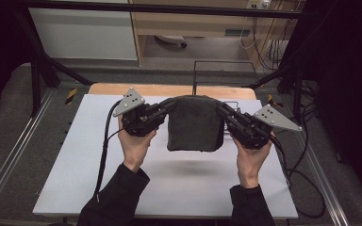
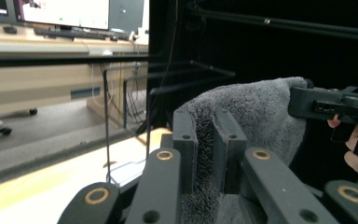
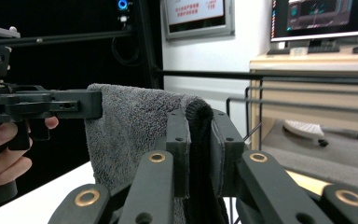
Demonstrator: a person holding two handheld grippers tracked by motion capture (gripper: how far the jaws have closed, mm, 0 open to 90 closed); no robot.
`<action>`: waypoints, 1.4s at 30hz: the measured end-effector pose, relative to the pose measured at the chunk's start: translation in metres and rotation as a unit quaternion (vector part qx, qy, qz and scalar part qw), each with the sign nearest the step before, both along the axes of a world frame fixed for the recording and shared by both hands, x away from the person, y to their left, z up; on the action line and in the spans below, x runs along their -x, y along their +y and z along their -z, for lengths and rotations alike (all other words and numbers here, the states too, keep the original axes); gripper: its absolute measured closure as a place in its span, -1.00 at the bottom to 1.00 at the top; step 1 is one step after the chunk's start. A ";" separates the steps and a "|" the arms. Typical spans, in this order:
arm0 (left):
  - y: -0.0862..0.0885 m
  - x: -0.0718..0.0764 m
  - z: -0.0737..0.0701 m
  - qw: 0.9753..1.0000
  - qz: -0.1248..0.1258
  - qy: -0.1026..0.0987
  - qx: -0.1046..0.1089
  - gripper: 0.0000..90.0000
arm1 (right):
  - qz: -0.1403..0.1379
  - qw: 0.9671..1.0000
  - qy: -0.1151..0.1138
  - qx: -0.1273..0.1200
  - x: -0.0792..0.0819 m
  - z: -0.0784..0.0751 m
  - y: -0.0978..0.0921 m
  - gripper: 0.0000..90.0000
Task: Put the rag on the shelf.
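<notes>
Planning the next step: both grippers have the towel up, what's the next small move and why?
Probably carry the grey towel forward toward the wire rack at the table's far edge. The left gripper and right gripper each clamp a top corner, and the towel hangs folded, clear of the white table.

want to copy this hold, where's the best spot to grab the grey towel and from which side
Grip the grey towel at its two top corners, one from each side. It hangs folded, so pinching the top edge lets the rest drape freely above the white table. The left tongs and right tongs each clamp a corner that way, coming in sideways.
</notes>
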State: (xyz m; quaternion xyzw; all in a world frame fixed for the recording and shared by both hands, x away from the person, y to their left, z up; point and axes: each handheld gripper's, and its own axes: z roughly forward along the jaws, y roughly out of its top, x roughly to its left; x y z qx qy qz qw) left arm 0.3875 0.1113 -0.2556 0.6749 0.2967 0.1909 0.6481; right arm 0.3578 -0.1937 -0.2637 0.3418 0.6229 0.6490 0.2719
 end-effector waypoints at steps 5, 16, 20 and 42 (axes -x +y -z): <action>-0.009 -0.003 -0.010 1.000 0.002 -0.009 0.013 0.80 | 0.011 1.000 -0.015 -0.005 0.001 -0.010 -0.006 0.79; -0.021 -0.011 -0.023 0.999 0.005 -0.023 0.038 0.80 | 0.029 0.999 -0.040 -0.018 0.000 -0.027 -0.014 0.79; -0.026 -0.014 -0.031 0.999 0.002 -0.032 0.043 0.80 | 0.033 0.998 -0.050 -0.020 0.000 -0.037 -0.016 0.79; -0.054 -0.026 -0.076 0.994 0.002 -0.073 0.079 0.80 | 0.066 0.993 -0.093 -0.029 -0.011 -0.081 -0.034 0.79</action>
